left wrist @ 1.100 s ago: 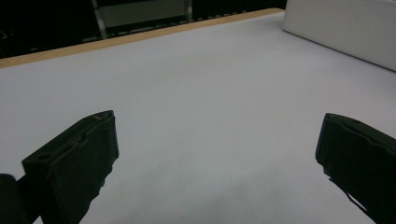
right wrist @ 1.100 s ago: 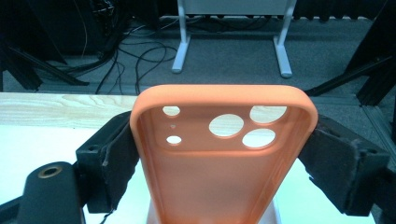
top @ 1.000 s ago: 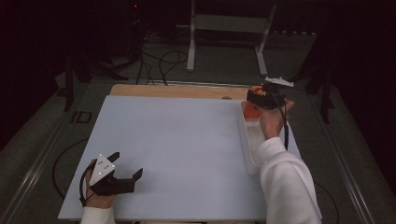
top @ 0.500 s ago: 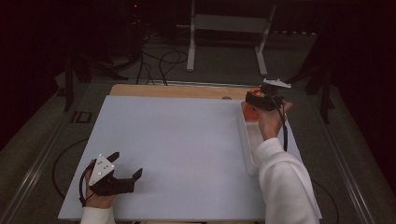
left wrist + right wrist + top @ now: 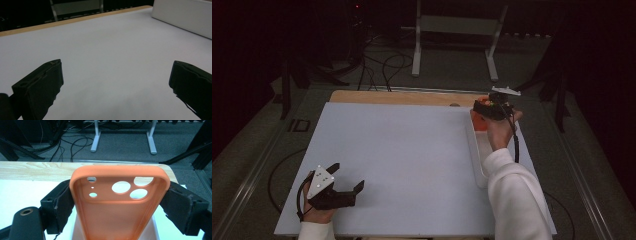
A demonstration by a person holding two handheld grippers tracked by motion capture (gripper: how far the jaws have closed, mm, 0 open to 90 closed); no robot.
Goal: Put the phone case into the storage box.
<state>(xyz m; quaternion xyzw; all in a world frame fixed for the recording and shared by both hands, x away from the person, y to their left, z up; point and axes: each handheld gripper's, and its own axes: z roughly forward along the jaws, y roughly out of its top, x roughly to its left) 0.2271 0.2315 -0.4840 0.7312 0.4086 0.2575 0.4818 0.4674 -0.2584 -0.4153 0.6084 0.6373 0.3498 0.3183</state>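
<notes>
Right gripper (image 5: 120,202), centre of own view: jaws pinch orange phone case (image 5: 117,207) by side walls, above white tray (image 5: 477,150) at right of high view. Soft walls may flex, case could slip. Left gripper (image 5: 346,186), lower left: jaws wide, empty.

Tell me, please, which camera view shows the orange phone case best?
The right gripper view: the orange phone case stands close up between the right gripper jaws, its camera cutouts plain. The high view shows only a small orange patch beside the hand, above the white tray.
</notes>
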